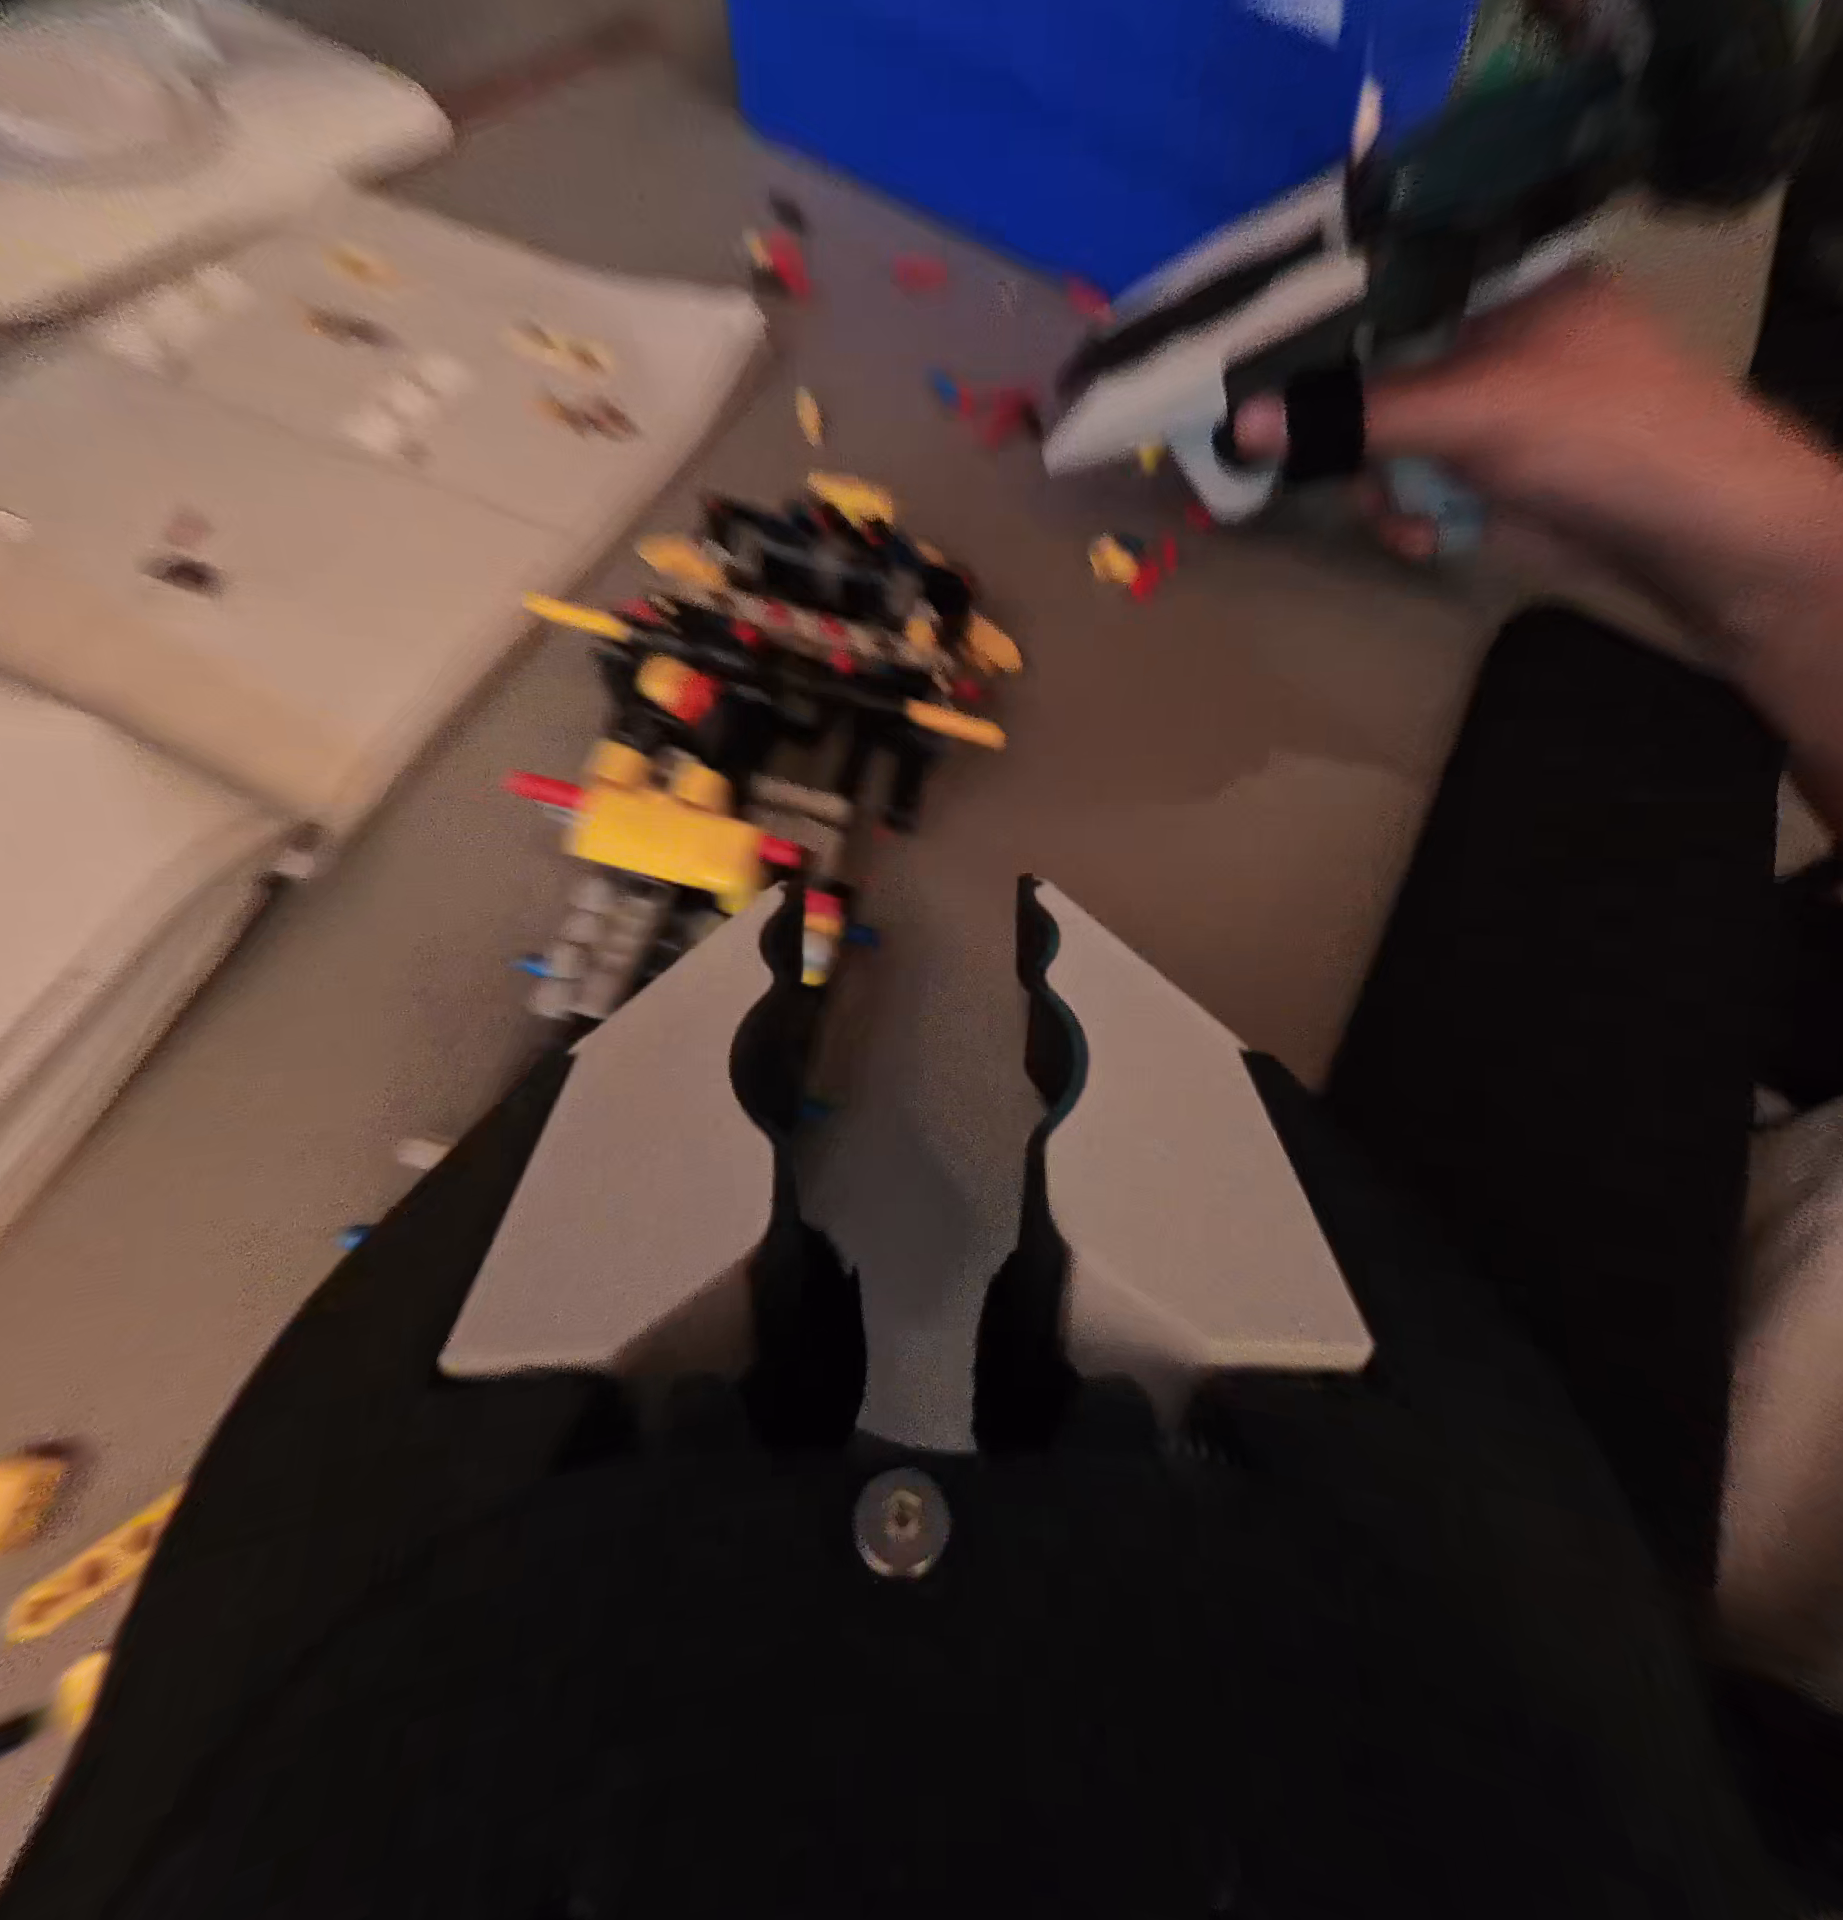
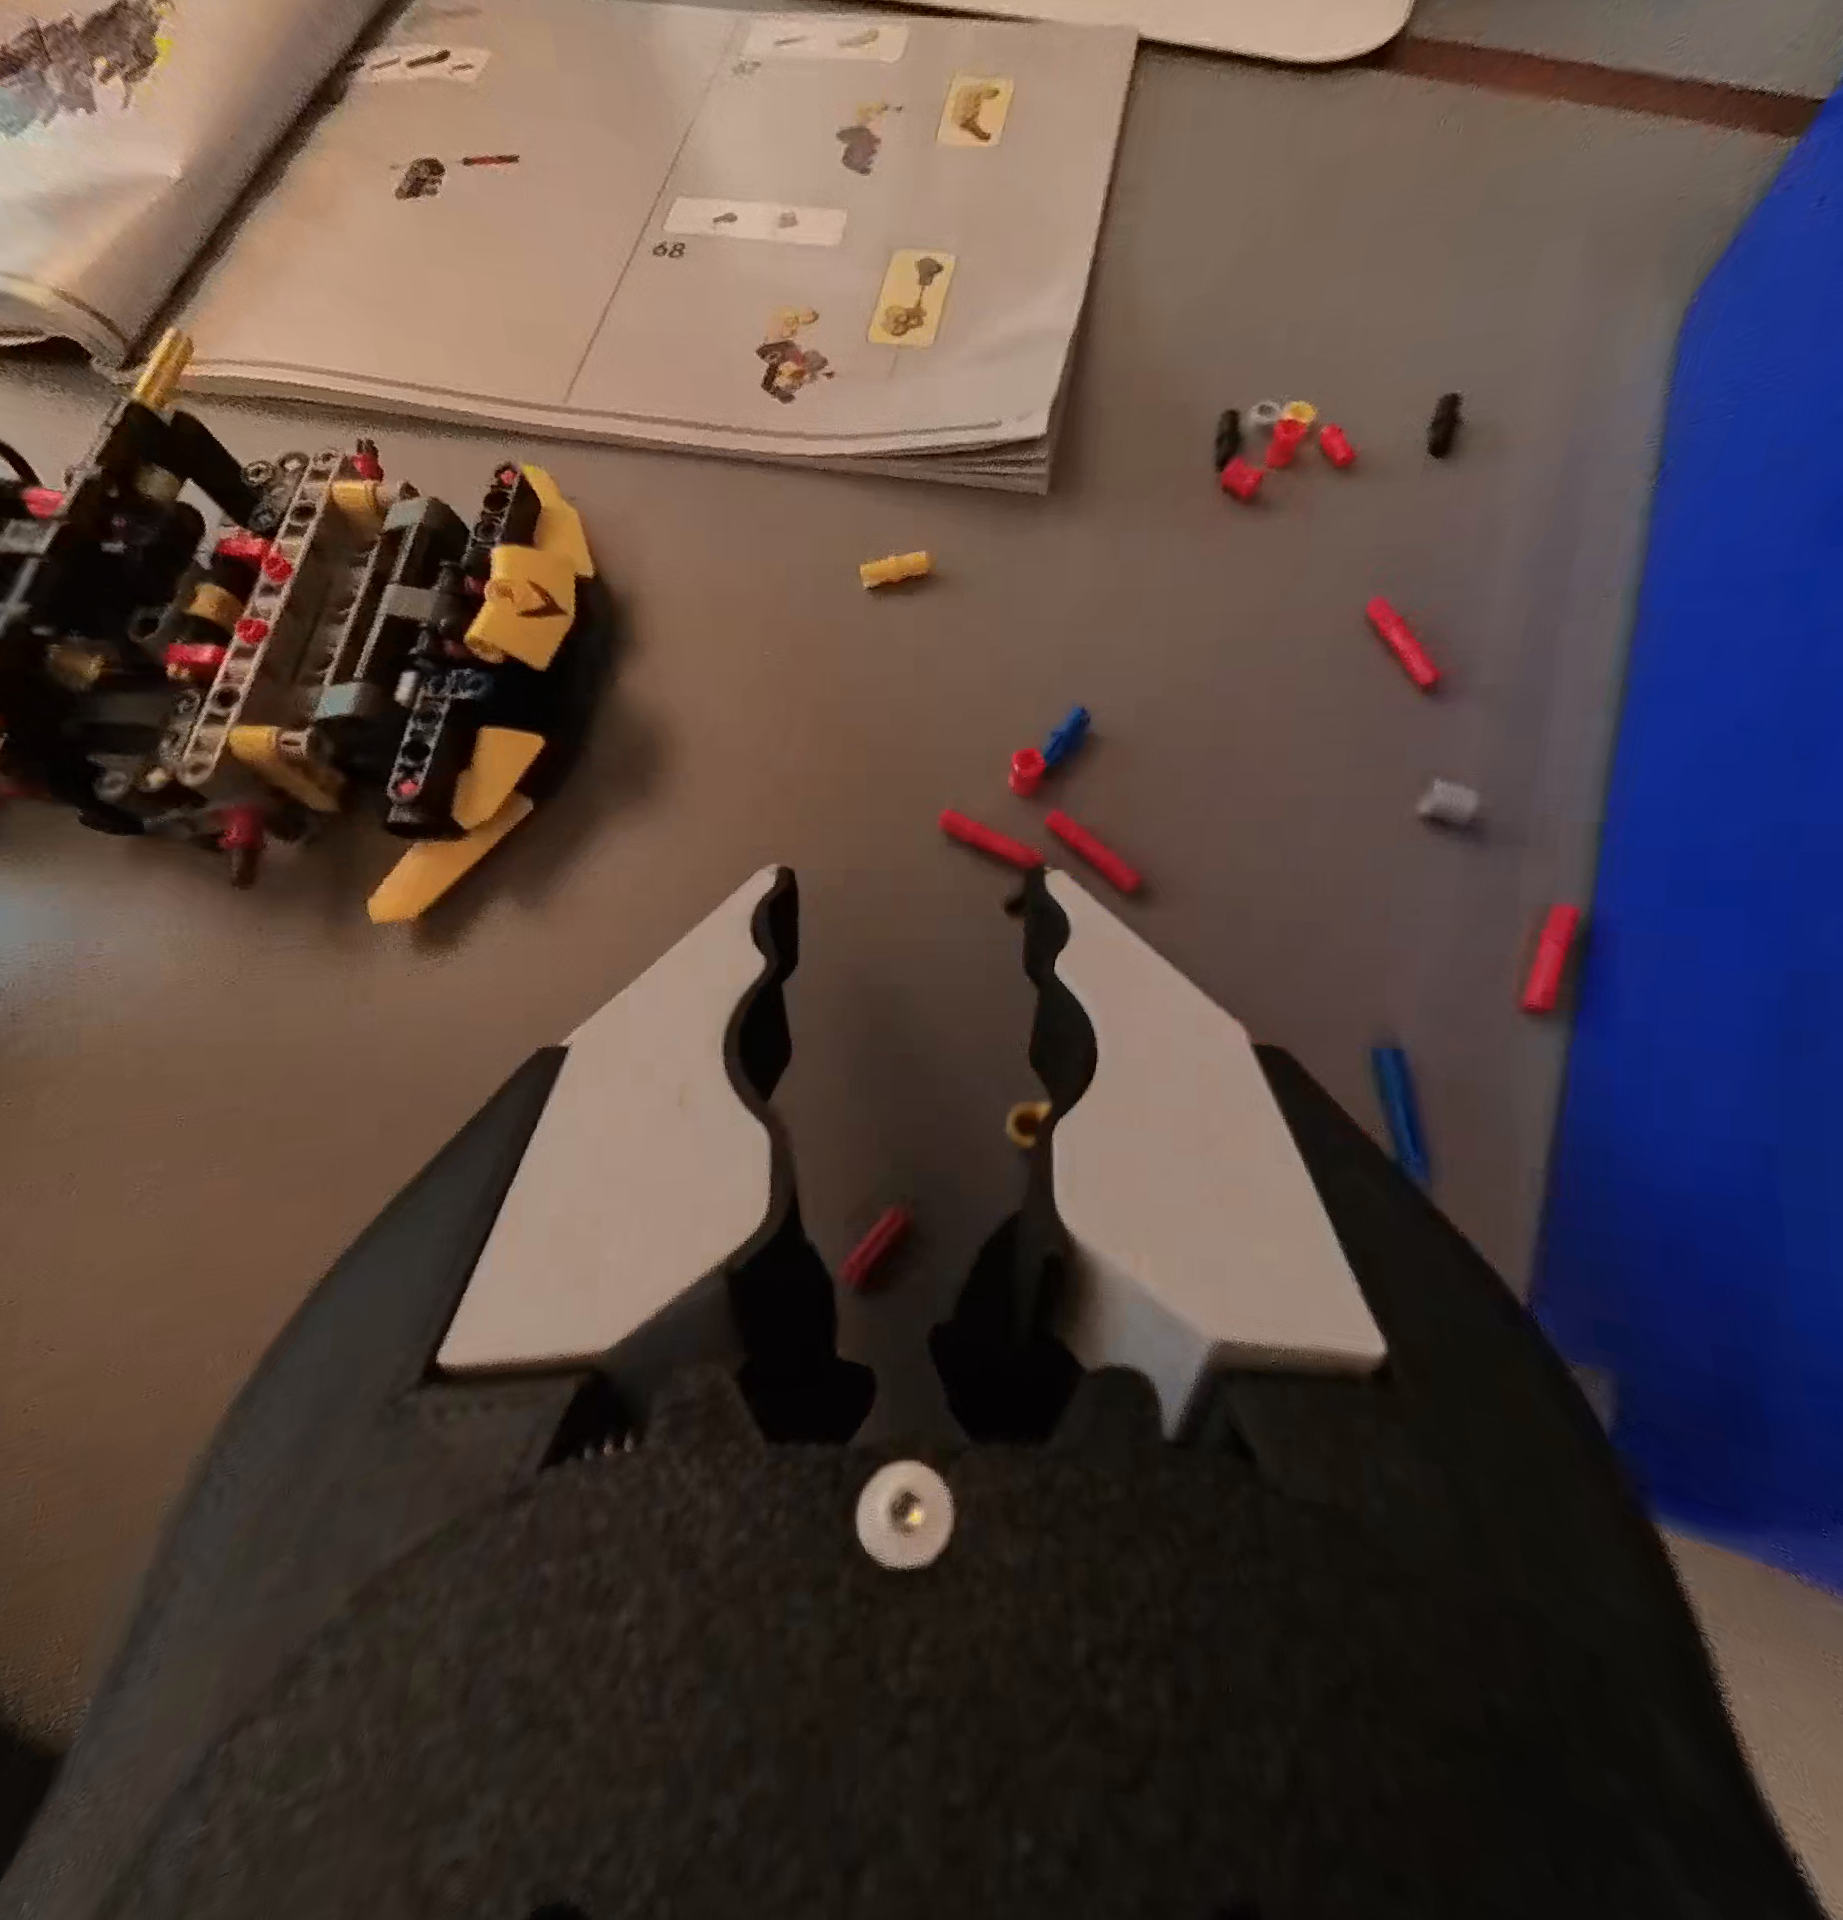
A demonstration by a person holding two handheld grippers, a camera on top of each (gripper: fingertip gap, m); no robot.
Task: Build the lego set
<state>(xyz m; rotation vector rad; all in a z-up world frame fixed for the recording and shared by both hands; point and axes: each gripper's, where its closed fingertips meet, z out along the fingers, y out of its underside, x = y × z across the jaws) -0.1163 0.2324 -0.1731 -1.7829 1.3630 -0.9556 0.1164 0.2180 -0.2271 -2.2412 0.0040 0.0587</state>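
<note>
A half-built black and yellow lego model (image 1: 782, 686) lies on the grey table, blurred in the left wrist view and sharper in the right wrist view (image 2: 273, 644) at the left. My left gripper (image 1: 901, 894) is open and empty, its tips just short of the model's near end. My right gripper (image 2: 912, 883) is open and empty above loose red pins (image 2: 1088, 847). A small red pin (image 2: 875, 1247) lies on the table between its fingers. The right gripper also shows far right in the left wrist view (image 1: 1156, 400), held by a hand.
An open instruction booklet (image 2: 688, 229) lies behind the model, also in the left wrist view (image 1: 325, 499). A blue box (image 2: 1748, 831) stands at the right, and at the back in the left view (image 1: 1052, 125). Loose red, blue, yellow and black pins (image 2: 1281, 447) are scattered nearby. Yellow parts (image 1: 55, 1548) lie at lower left. Left tips to right tips: about 25 cm.
</note>
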